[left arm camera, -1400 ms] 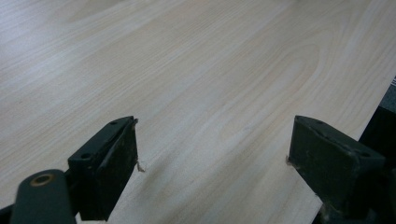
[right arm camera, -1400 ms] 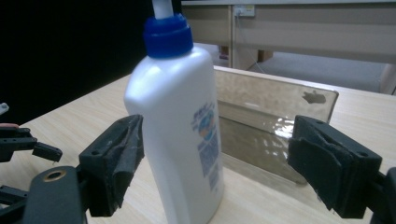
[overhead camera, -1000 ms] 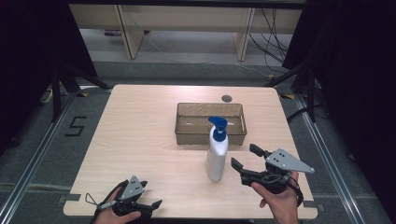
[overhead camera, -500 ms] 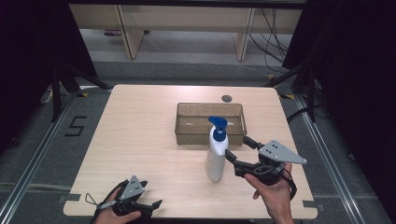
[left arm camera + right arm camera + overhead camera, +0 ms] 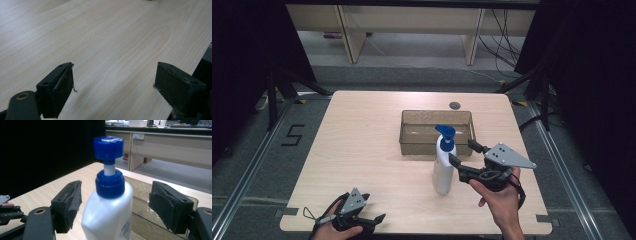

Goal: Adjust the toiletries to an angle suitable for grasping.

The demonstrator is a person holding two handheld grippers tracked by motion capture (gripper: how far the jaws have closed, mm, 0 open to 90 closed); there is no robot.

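A white pump bottle with a blue pump head stands upright on the wooden table, just in front of a brown see-through tray. My right gripper is at the bottle's right side, open. In the right gripper view the bottle stands between the two jaws at shoulder height, with a gap on each side, inside my right gripper. My left gripper rests near the table's front left edge, open. In the left gripper view the left gripper has bare wood between its jaws.
A small dark round disc lies on the table behind the tray. The tray looks empty. Metal rails and dark floor run along both sides of the table, and desks stand beyond its far edge.
My right gripper has moved left and forward to the bottle, so its open jaws now flank it. The left gripper and the bottle have stayed put.
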